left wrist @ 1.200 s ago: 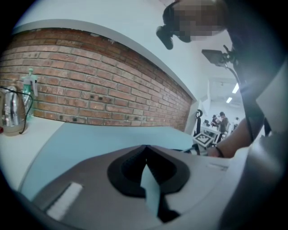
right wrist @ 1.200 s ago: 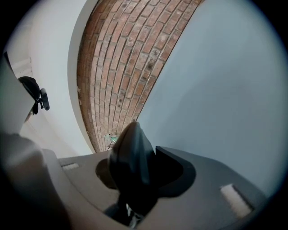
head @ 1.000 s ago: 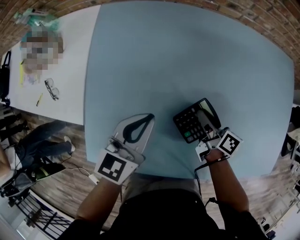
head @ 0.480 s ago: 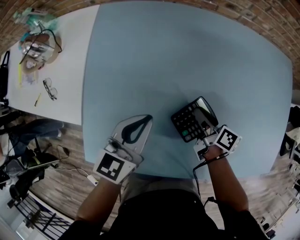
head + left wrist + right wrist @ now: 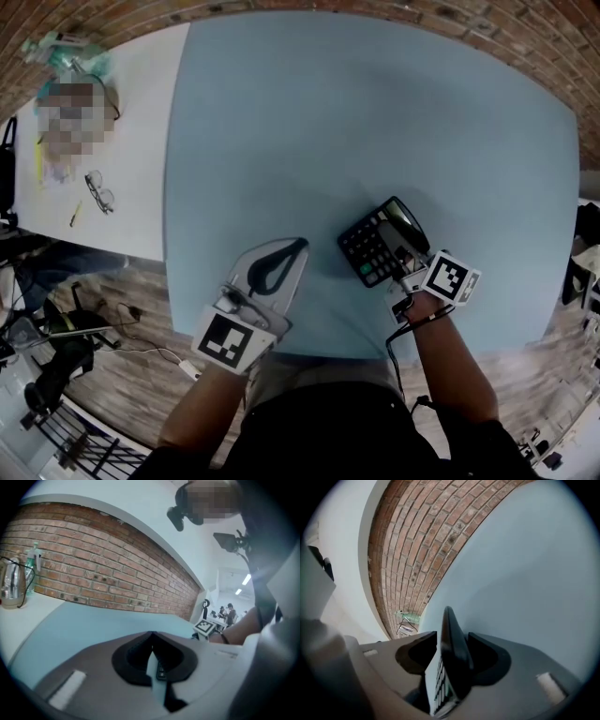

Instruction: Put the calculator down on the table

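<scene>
Near the front edge of the blue table (image 5: 375,112): the calculator (image 5: 373,248) sat keys up, a bit right of the middle and turned at an angle to the edge.
State of right gripper (image 5: 408,255): loose, not clamped. Its jaws had just been opening, and the calculator stood between them with a clear gap on the key side.
Calculator up close: in the right gripper view it was edge-on, so only a thin strip of keys showed (its dark back ran into the dark pad and was hard to tell apart).
Covered bit: from the head view, the calculator's near corner was under the right gripper, so I couldn't tell if it lay fully flat.
State of left gripper (image 5: 300,244): clenched on nothing, tips together over the table, left of the calculator and not touching it.
Left gripper view: its own grey body filled the lower half, and the other hand's marker cube (image 5: 205,626) just peeked over it.
Off to the side: a white table (image 5: 131,122) had glasses (image 5: 98,192) on it, plus clutter too small to name.
</scene>
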A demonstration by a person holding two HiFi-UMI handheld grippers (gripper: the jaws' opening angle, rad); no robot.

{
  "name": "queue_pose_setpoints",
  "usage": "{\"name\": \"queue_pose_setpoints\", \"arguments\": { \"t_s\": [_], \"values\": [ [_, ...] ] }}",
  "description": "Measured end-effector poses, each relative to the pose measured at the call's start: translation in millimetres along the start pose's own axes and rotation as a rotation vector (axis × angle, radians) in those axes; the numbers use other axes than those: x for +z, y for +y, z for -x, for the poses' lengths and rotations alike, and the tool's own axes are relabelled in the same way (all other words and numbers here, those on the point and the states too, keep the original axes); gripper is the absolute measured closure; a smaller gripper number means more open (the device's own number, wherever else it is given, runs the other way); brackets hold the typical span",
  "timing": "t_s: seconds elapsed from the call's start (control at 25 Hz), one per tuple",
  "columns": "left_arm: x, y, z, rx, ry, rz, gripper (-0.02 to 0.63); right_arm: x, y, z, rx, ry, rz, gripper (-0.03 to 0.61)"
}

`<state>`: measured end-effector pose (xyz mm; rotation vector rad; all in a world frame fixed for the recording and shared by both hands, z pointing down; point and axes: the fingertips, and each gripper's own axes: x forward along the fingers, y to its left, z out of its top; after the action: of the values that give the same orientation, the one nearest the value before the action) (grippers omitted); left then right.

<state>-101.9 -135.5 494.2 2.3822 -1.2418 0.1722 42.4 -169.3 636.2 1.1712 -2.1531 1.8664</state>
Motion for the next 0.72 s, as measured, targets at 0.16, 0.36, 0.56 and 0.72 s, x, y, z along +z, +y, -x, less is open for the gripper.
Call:
{"name": "queue_pose_setpoints", "arguments": {
  "t_s": [0.16, 0.36, 0.56, 0.72],
  "values": [
    [-1.0, -2.4, -0.4, -0.016, 0.005, -0.006, 0.611, -0.6, 1.8, 2.7, -0.013, 0.008, 0.025, 0.319],
    [-0.9, -4.7, 2.7, -0.022, 0.003, -0.01, 0.611, -0.7, 4.1, 6.4, -0.039, 0.0, 0.045, 0.274],
    [-3.9, -3.1, 7.5, -0.024, 0.003, -0.019, 0.611, -1.2, -1.9, 11.2, -0.084, -0.014, 0.036, 0.252],
    [-2.8, -1.4, 11.0, -0.021, -0.002, -0.019, 0.611, -0.6, -3.7, 13.2, -0.106, -0.008, 0.06, 0.233]
  ]
}}
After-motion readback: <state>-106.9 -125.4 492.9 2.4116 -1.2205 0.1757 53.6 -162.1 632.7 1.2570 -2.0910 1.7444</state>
